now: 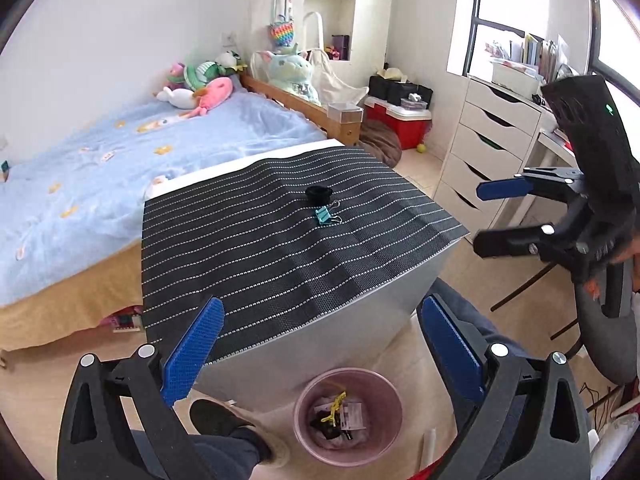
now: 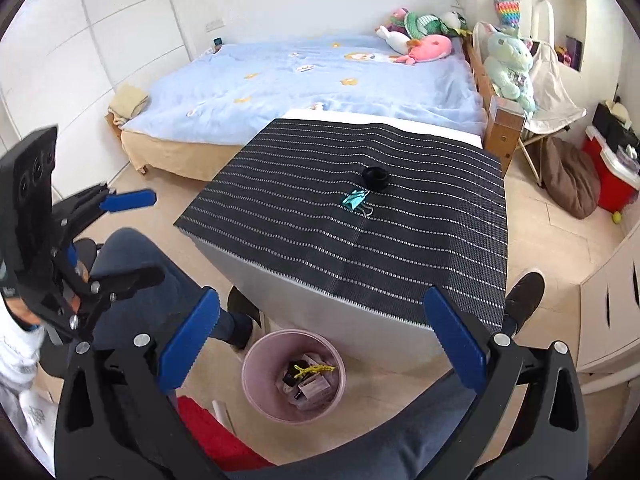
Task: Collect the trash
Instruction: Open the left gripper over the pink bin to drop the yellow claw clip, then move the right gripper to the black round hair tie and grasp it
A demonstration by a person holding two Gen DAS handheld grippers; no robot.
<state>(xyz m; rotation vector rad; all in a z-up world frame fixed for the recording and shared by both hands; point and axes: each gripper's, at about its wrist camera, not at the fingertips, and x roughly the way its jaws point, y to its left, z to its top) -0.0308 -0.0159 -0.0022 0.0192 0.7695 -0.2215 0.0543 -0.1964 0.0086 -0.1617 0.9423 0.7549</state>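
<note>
Two pieces of trash sit on the surface [image 1: 280, 248]: one teal clip [image 1: 326, 215] and, touching it on the far side, one small black cap [image 1: 319, 193]. Both lie near the middle of the striped mat [image 2: 400, 240], well back from the edge nearest the bin [image 1: 347, 416]. One pink bin stands on the floor just below that near edge, between the person's shoes, already holding scraps and a yellow clip [image 2: 314, 369].

The left gripper [image 1: 320, 352] hangs above the bin side of the surface, jaws spread wide and holding nothing. The right gripper [image 2: 324, 340] hovers just the same, jaws released and empty. Each shows up in the other's view, off to the side of the surface.

The pick looks to be next, and the clip seems the easier start. Best to come down over it with the jaws straddling its teal body rather than its wire handles, which would likely slip. Approach from the bin side so the cap is not nudged away. Close firmly, lift clear, then carry straight back over the bin's rim before letting go. The cap is low and round, so it probably wants a grip across its width.
</note>
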